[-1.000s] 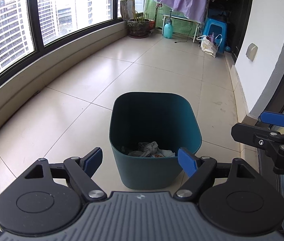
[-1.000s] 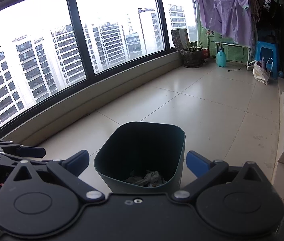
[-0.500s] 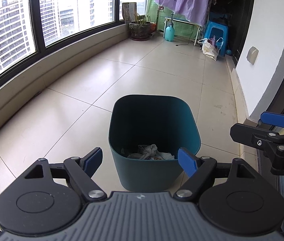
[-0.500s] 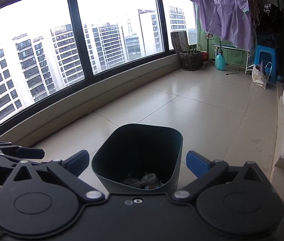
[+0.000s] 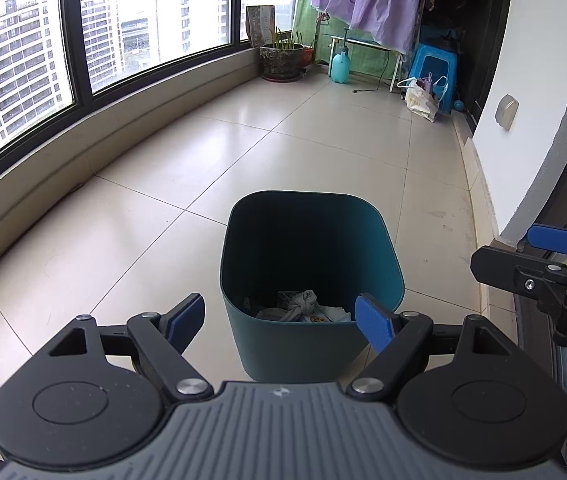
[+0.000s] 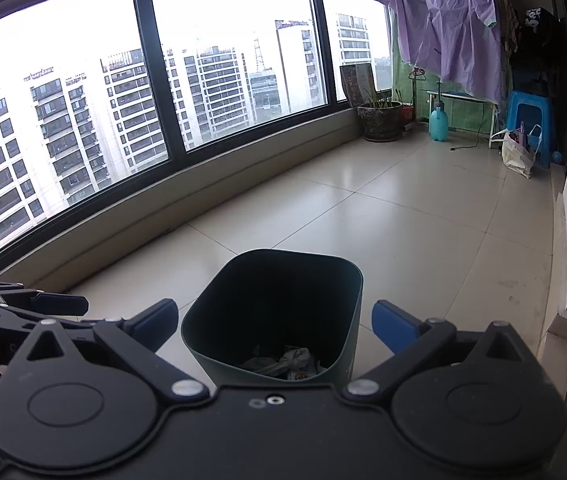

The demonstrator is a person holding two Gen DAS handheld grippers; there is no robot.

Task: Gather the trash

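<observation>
A dark teal waste bin (image 5: 387, 256) stands on the tiled floor just ahead of both grippers; it also shows in the right wrist view (image 6: 347, 280). Crumpled white trash (image 5: 301, 306) lies at its bottom, also seen in the right wrist view (image 6: 295, 360). My left gripper (image 5: 281, 320) is open and empty, held above the bin's near rim. My right gripper (image 6: 275, 322) is open and empty too, also above the near rim. The right gripper appears at the right edge of the left wrist view (image 5: 543, 264).
A curved window wall with a low ledge (image 5: 83, 152) runs along the left. A white wall (image 5: 531, 80) is on the right. At the far end stand a plant pot (image 5: 281, 58), a teal sprayer bottle (image 5: 340, 66), a blue stool (image 5: 433, 68) and a white bag (image 5: 419, 98).
Both grippers have tilted up and drawn back slightly, so the bin sits lower in both views. Both jaws stay open and empty.
</observation>
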